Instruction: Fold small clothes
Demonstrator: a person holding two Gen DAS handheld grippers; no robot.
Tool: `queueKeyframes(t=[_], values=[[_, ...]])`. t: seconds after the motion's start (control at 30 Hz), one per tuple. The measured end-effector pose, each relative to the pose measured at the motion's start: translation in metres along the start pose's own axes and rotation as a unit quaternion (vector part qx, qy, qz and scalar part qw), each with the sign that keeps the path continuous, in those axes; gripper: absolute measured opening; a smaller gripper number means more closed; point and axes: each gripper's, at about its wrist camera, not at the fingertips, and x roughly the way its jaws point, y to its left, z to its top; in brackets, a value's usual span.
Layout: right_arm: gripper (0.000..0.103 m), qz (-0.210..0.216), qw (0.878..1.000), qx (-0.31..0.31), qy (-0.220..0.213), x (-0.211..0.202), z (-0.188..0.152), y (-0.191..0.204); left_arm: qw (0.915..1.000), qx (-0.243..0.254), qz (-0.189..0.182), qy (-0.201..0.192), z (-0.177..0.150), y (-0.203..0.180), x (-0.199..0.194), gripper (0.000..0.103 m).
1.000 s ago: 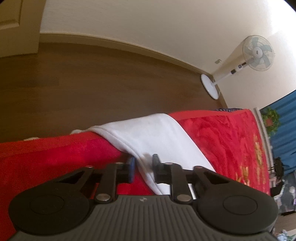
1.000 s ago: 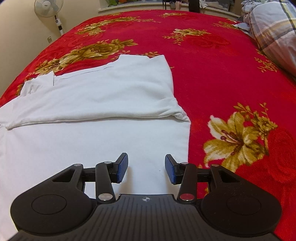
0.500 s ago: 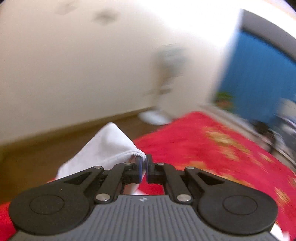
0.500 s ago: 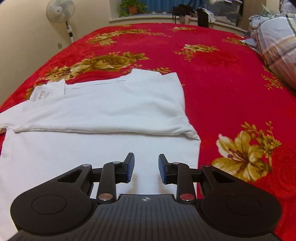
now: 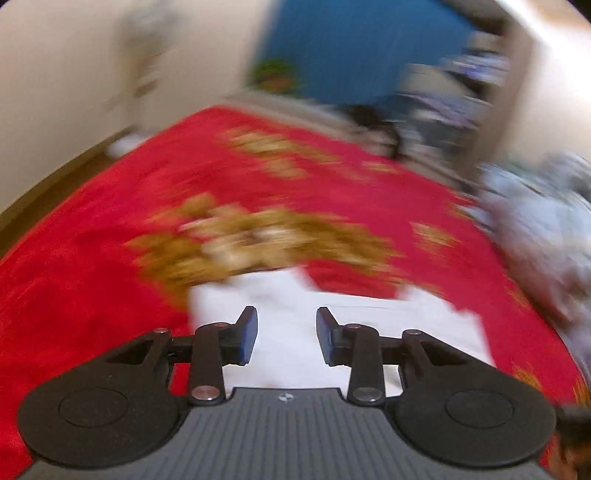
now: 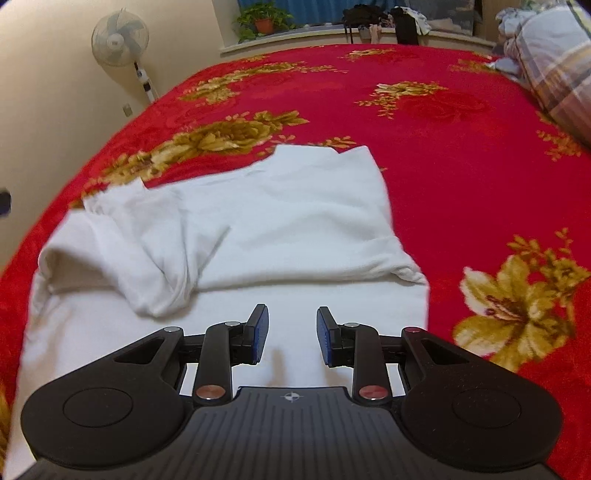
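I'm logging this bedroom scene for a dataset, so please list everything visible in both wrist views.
white garment: one, white, partly folded, lying on the blanket just ahead of both claws
blanket: one, red with gold flowers, covering the bed
plaid bedding: one pile, grey-blue plaid, far right corner of the bed
standing fan: one, white, by the wall at the bed's far left
potted plant: one, green in an orange pot, on the window ledge
dark items: several, unclear, on the ledge
left claw: one, black with blue pads, jaws opening, nothing between them
right claw: one, black with blue pads, open over the garment
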Motion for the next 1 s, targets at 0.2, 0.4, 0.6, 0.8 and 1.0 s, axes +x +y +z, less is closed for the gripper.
queueKeyframes(t=[0.2, 0.4, 0.6, 0.8, 1.0], values=[[0.041, 0.058, 0.998, 0.0, -0.012, 0.022, 0.014, 0.024, 0.9953, -0.066, 0.064, 0.033, 0.016, 0.057, 0.013, 0.039], [0.043, 0.083, 0.993, -0.083, -0.035, 0.049, 0.019, 0.069, 0.9969, -0.035, 0.049, 0.051, 0.005, 0.047, 0.013, 0.039], [0.011, 0.083, 0.991, -0.106, -0.01, 0.08, 0.019, 0.079, 0.9956, -0.019, 0.024, 0.089, -0.009, 0.032, 0.043, 0.039], [0.007, 0.027, 0.979, -0.074, -0.188, 0.025, 0.031, 0.068, 0.9883, 0.028, 0.043, 0.143, -0.024, 0.017, 0.073, 0.04], [0.012, -0.091, 0.992, 0.062, -0.062, 0.056, 0.02, 0.019, 0.9811, 0.065, 0.049, 0.175, -0.035, 0.01, 0.087, 0.04]])
